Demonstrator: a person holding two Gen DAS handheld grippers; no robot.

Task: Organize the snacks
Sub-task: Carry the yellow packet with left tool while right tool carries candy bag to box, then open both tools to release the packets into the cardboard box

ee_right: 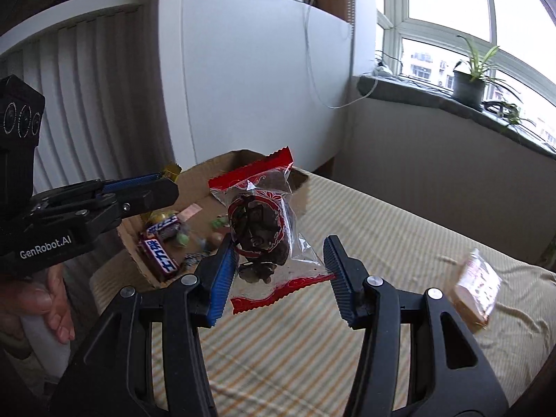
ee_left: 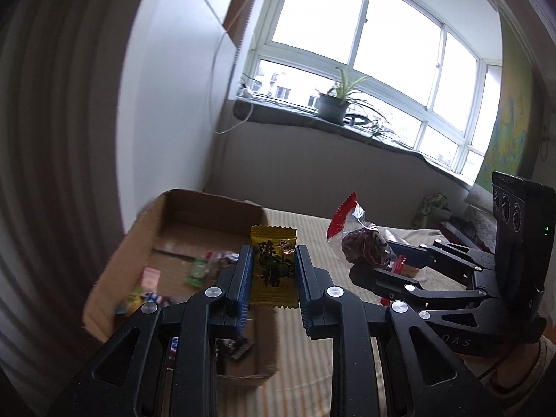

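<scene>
My left gripper (ee_left: 274, 271) is shut on a yellow candy packet (ee_left: 274, 267) and holds it above the right edge of an open cardboard box (ee_left: 114, 260). The box holds several small snacks, among them a purple bar (ee_right: 160, 255). My right gripper (ee_right: 278, 271) is shut on a clear packet with red ends and a dark fruit inside (ee_right: 260, 229), held above the striped bed near the box. The right gripper and its packet (ee_left: 365, 243) show at the right of the left wrist view. The left gripper (ee_right: 153, 187) shows at the left of the right wrist view.
The box sits at the corner of a bed with a beige striped cover (ee_right: 347, 347). A wrapped brown snack (ee_right: 476, 292) lies on the bed to the right. A white wall and radiator are behind the box. A window sill with a potted plant (ee_left: 333, 100) is beyond the bed.
</scene>
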